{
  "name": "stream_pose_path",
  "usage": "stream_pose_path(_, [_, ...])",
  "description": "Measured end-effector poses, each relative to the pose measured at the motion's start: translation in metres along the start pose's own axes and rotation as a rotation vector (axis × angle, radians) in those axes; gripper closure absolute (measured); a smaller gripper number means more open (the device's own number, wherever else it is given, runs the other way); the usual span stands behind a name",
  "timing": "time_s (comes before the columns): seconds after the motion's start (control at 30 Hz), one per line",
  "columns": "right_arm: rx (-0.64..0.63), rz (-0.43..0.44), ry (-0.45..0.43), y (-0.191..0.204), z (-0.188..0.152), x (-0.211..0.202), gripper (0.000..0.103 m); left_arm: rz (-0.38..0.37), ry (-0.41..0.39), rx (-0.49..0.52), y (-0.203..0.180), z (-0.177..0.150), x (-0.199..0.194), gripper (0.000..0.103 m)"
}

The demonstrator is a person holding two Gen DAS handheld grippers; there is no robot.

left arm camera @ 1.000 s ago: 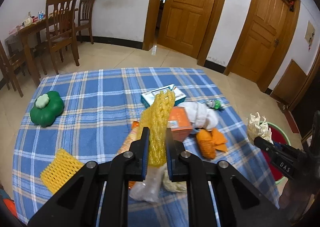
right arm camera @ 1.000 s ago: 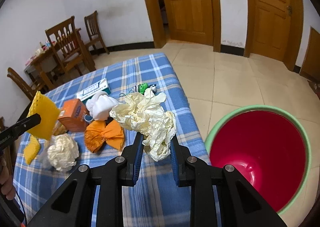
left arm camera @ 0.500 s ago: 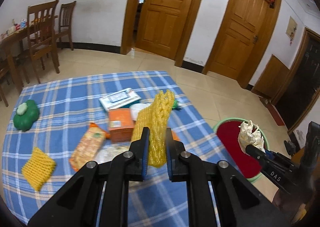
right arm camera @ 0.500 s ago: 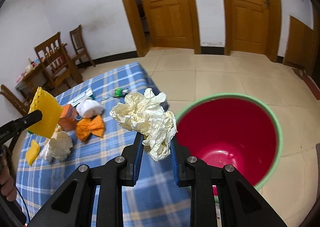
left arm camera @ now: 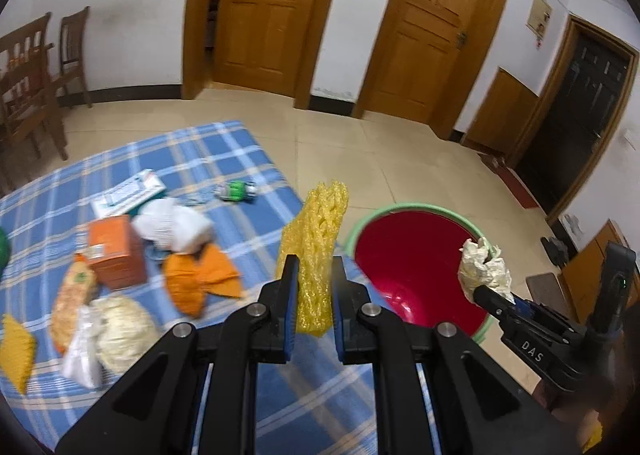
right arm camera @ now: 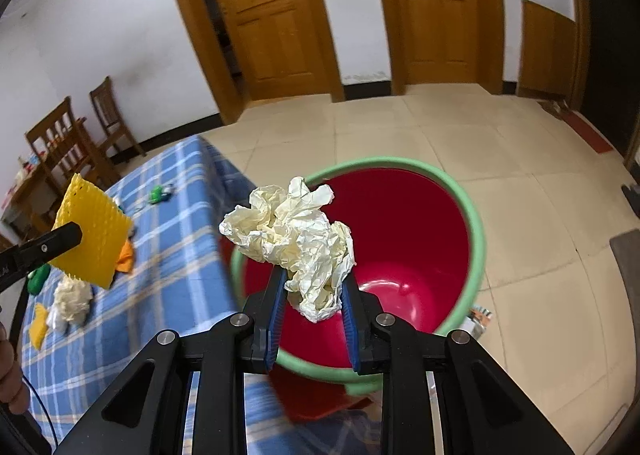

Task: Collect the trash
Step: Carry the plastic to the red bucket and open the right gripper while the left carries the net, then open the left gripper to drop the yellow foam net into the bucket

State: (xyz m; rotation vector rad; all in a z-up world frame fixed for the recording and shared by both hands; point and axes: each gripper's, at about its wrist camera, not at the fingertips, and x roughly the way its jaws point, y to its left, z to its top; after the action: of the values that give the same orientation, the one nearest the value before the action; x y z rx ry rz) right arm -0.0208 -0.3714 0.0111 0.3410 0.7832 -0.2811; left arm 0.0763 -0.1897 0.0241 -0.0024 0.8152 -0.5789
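Observation:
My left gripper is shut on a yellow foam net and holds it over the table's right edge, next to the red bin with a green rim. My right gripper is shut on a crumpled cream paper wad and holds it above the bin. In the left wrist view the right gripper with the wad hangs over the bin's right side. In the right wrist view the net shows at the left.
More trash lies on the blue plaid tablecloth: an orange box, orange wrapper, white foam net, crumpled paper ball, flat carton, another yellow net. Wooden chairs stand at the left, doors behind.
Both grippers have swung right from the table toward the bin with their loads. The paper wad now hangs over the bin's opening, and the net is at the table edge.

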Motion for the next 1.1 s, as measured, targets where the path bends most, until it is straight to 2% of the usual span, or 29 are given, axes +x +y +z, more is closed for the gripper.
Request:
stream_pose_path(0.53, [0.093,-0.024,-0.002,-0.055,-0.003,0.005,0.072,-0.098,0.111,0.068,-0.058,-0.008,0.057,0.089])
stream_pose_path(0.77, [0.13,-0.031,-0.012,-0.072,-0.004,-0.002,0.071,-0.117,0.129,0.148,-0.084,-0.011,0.074,0.089])
stream_pose_path(0.8, [0.134,-0.031,-0.014,-0.072,-0.005,-0.003,0.071,-0.12,0.134,0.154,-0.087,-0.01,0.075,0.086])
stream_pose_path(0.87, [0.143,-0.032,-0.014,-0.075,-0.006,-0.004,0.071,-0.121,0.14,0.152,-0.091,-0.01,0.077,0.062])
stream_pose_path(0.93, [0.15,-0.03,-0.013,-0.076,-0.006,-0.005,0.07,-0.114,0.133,0.146,-0.092,-0.011,0.076,0.052])
stream_pose_path(1.1, [0.158,-0.027,-0.016,-0.079,-0.005,-0.008,0.07,-0.105,0.133,0.131,-0.087,-0.012,0.071,0.051])
